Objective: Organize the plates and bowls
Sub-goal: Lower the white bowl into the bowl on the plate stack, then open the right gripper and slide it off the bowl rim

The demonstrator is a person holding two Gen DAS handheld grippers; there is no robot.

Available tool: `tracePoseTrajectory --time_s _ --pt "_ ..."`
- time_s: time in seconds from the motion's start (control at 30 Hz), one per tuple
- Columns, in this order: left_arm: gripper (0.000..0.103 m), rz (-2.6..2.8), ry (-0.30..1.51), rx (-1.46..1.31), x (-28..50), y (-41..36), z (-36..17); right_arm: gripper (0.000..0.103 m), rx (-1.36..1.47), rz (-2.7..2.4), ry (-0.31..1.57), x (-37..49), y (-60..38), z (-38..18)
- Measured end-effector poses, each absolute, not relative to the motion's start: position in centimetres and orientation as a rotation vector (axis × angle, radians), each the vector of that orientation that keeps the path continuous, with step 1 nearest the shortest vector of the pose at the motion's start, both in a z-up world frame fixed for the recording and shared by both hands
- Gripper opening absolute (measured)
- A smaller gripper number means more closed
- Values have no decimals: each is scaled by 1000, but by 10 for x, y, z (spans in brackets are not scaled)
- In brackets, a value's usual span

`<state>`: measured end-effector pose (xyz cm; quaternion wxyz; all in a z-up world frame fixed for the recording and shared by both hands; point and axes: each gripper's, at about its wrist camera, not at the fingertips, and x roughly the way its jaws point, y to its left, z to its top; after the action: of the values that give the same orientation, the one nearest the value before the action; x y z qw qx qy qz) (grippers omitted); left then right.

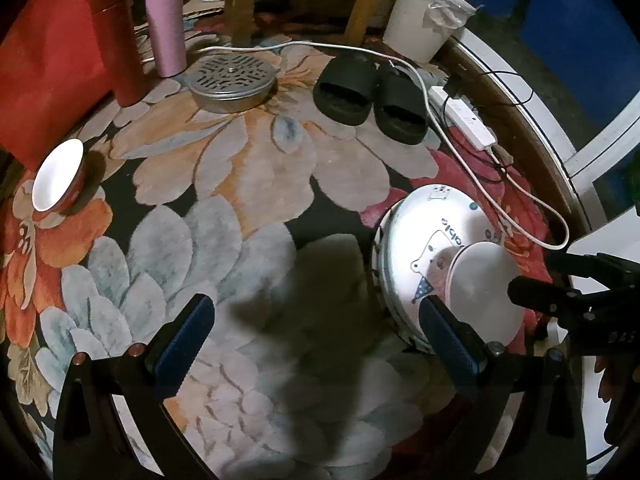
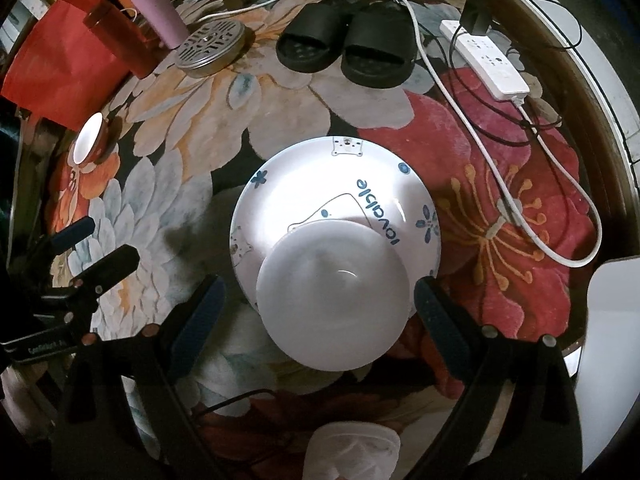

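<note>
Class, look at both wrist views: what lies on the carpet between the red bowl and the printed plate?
Nothing: between the red bowl and the printed plate only bare floral carpet shows, clearest in the right wrist view.

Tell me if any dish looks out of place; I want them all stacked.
Yes. The red bowl stands alone at the rug's left edge, beside the red bag, far from the white bowl resting in the bear-print plate. Nothing looks spilled or broken.

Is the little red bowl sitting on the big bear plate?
No, the little red bowl sits alone on the flowery rug, far left of the bear plate, which holds a plain white bowl.
</note>
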<state>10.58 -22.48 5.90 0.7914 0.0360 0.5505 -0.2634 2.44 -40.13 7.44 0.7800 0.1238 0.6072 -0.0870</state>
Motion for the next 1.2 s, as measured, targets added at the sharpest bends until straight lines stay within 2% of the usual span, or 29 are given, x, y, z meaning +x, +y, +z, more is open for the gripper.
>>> tracePoseTrajectory --time_s 1.2 --pt "102 -458 1194 13 117 -158 49 96 201 -158 1330 37 -364 68"
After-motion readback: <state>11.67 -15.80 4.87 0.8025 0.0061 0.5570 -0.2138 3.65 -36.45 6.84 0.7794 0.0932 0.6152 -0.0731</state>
